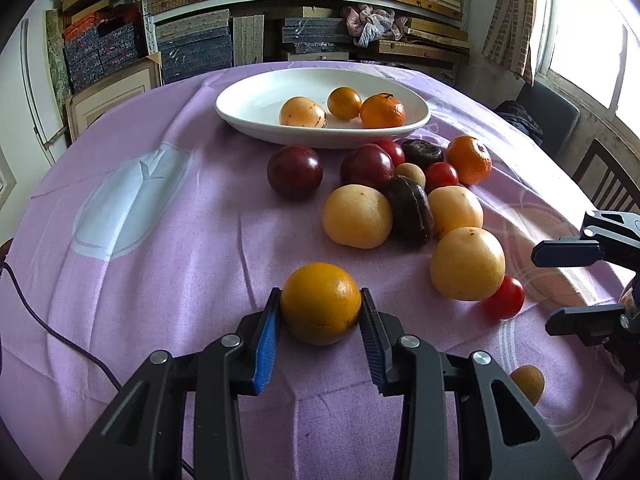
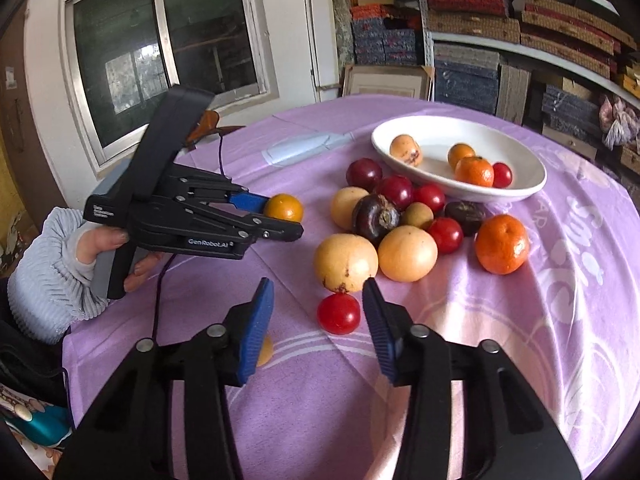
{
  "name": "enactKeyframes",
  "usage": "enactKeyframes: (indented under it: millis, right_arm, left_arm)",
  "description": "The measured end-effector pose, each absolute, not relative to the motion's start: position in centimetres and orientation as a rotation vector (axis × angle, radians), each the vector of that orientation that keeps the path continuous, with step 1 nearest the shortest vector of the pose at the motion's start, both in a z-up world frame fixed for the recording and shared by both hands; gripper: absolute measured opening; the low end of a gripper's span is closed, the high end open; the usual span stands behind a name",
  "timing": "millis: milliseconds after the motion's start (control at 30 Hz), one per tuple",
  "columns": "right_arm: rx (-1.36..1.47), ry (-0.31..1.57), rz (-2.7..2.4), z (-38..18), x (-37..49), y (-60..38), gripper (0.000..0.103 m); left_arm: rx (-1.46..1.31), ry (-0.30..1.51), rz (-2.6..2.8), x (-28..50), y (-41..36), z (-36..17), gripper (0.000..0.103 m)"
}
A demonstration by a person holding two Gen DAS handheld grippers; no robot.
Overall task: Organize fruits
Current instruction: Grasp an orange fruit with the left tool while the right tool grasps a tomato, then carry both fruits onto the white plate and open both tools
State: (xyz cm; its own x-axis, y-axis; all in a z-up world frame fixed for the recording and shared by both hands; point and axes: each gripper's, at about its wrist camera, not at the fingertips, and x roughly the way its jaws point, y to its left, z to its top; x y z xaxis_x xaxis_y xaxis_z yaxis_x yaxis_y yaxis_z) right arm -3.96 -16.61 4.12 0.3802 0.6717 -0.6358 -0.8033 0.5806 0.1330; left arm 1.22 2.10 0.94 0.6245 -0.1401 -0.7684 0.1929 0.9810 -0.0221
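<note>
The left tongs (image 1: 320, 308) were clamped on a yellow-orange fruit (image 1: 321, 303), a blue pad pressing each side of it while it sat on the purple cloth (image 1: 160, 280) covering the surface. In the right wrist view a hand (image 2: 100, 252) in a pale ribbed sleeve (image 2: 44, 276) gripped the handle of those tongs, and the same fruit (image 2: 283, 208) showed between their tips.

The right tongs (image 2: 318, 300) stood apart with nothing pressed between the pads. A small red fruit (image 2: 338, 313) lay on the cloth just ahead, within the gap but clear of both pads. A small tan fruit (image 2: 265, 350) peeked out from behind the left pad.

Just beyond the red fruit lay the main cluster: two pale yellow round fruits (image 2: 345, 262) side by side, a third behind them, dark brown fruits (image 2: 374, 216), deep red plums (image 2: 396, 191), small red fruits and one small tan one, all bunched and mostly touching. A tangerine (image 2: 502, 243) sat at the cluster's right edge.

Farther back, a white oval dish (image 2: 520, 188) rested on the cloth. It held a pale blotched fruit (image 2: 405, 150), a small yellow-orange fruit (image 2: 460, 154), and a tangerine. A small red fruit sat at the dish's near rim; whether it lay inside could not be told.

Shelves stacked with patterned boxes (image 2: 472, 24) lined the wall behind the surface.
</note>
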Motion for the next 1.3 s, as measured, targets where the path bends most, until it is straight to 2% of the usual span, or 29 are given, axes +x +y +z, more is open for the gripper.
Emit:
enactKeyframes:
  millis: [300, 500, 1033, 1167, 1300]
  right_arm:
    - [-0.245, 0.791, 0.9, 2.9, -2.8, -15.6, 0.039]
    - [-0.269, 0.828, 0.887, 2.3, -2.2, -15.2, 0.03]
    - [-0.248, 0.782, 0.834, 2.7, -2.6, -16.2, 0.026]
    - [-0.221, 0.753, 0.798, 4.2, -2.6, -18.2, 0.026]
    - [-0.141, 0.657, 0.732, 8.9, -0.3, -21.4, 0.026]
  left_arm:
    - [0.071, 0.879, -0.192, 1.1, 1.9, 0.8, 0.038]
    - [0.071, 0.879, -0.193, 1.1, 2.0, 0.8, 0.038]
    - [0.057, 0.832, -0.165, 0.5, 2.3, 1.5, 0.038]
    - [0.031, 0.798, -0.154, 0.5, 3.1, 3.4, 0.038]
    - [0.039, 0.739, -0.119, 1.6, 4.2, 7.6, 0.038]
